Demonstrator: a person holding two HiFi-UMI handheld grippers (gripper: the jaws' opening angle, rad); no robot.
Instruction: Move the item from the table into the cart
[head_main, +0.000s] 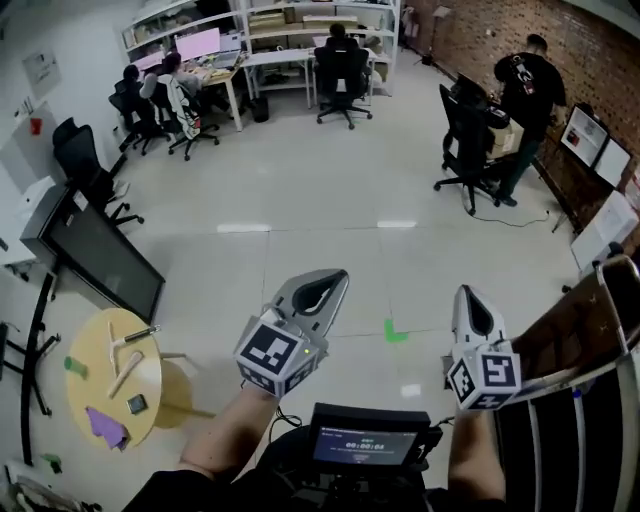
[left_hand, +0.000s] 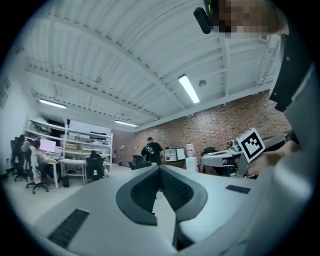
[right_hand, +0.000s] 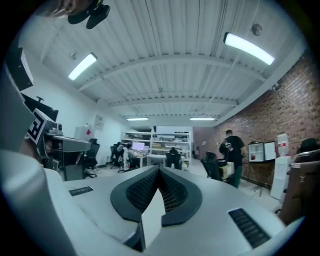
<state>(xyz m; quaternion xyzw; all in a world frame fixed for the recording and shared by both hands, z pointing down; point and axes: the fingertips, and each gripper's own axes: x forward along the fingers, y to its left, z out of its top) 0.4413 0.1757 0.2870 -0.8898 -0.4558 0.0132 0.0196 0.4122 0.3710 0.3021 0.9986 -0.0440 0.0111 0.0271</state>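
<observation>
A small round yellow table (head_main: 92, 372) stands low at the left of the head view. On it lie a purple cloth (head_main: 105, 426), a small dark block (head_main: 137, 404), a wooden stick (head_main: 127, 372) and a thin tool (head_main: 136, 335). The cart (head_main: 597, 335), dark with pale rails, fills the right edge. My left gripper (head_main: 333, 282) and right gripper (head_main: 470, 297) are held level over the floor between table and cart. Both are shut, tips together, with nothing in them, as the left gripper (left_hand: 160, 168) and right gripper (right_hand: 159, 170) also show in their own views.
A black screen on a stand (head_main: 102, 262) leans behind the table. A green tape mark (head_main: 396, 331) lies on the floor ahead. Office chairs, desks and seated people are at the back, and a standing person (head_main: 526, 95) is by the brick wall.
</observation>
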